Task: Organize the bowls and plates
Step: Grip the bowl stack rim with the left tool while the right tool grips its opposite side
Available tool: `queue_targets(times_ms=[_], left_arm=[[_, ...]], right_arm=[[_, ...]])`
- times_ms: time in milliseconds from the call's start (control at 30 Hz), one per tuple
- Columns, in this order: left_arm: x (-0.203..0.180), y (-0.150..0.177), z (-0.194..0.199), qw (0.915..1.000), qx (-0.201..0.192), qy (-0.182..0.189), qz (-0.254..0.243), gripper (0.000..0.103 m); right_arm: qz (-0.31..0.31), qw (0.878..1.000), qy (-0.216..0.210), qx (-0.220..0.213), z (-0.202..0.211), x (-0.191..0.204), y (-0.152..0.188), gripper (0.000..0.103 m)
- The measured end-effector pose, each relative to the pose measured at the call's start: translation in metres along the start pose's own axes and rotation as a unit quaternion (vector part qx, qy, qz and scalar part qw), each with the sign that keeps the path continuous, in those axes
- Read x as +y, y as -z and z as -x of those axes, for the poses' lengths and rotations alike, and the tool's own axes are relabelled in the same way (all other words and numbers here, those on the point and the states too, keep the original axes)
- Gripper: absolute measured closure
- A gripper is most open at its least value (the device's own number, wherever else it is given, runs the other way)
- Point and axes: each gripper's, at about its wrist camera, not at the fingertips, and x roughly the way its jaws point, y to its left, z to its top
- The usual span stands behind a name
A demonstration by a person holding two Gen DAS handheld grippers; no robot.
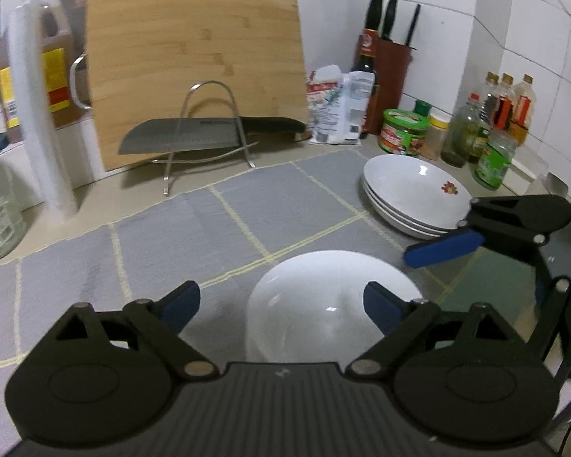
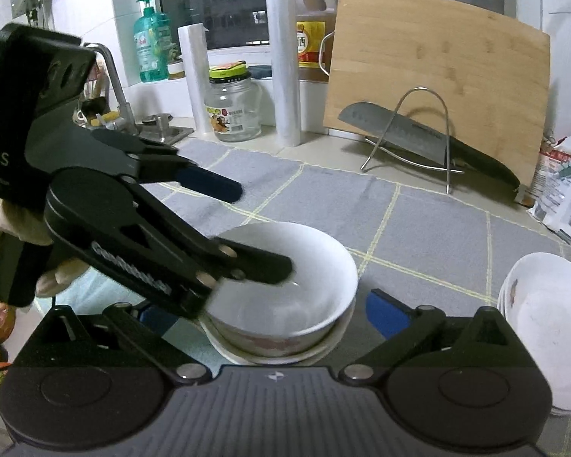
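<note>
Bowl (image 2: 285, 289), glossy white, nests in a red-patterned bowl (image 2: 270, 346).

A: What's in front?
B: The left gripper (image 2: 262, 228), one finger inside the top bowl (image 2: 285, 297), jaws spread.
A: And right?
B: Plates (image 2: 548, 327), stacked on the mat (image 2: 430, 221).

**Legible markings**

Left gripper (image 2: 255, 228), housing: white letters "DAS"; smaller lines beneath too small to read. Lettering along its finger arm blurred. Oil jug (image 2: 311, 38) yellow label: characters present, not legible. Glass jar (image 2: 232, 114) label unreadable.
</note>
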Motion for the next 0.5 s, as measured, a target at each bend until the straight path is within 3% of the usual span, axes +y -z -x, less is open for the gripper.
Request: queue_targets(times_ms=[333,500], left_arm=[[0.014,0.020,0.028,0.9990,-0.013,-0.011,0.040,0.010],[0.011,0.026,0.033,0.9986,-0.014,-0.010,0.050,0.010]], right_arm=[[-0.043,0.998,0.021,-0.038,0.013,-0.018,0.002,0.000],[-0.048,0.998,0.035,-0.021,0.006,-0.024,0.008,0.000]])
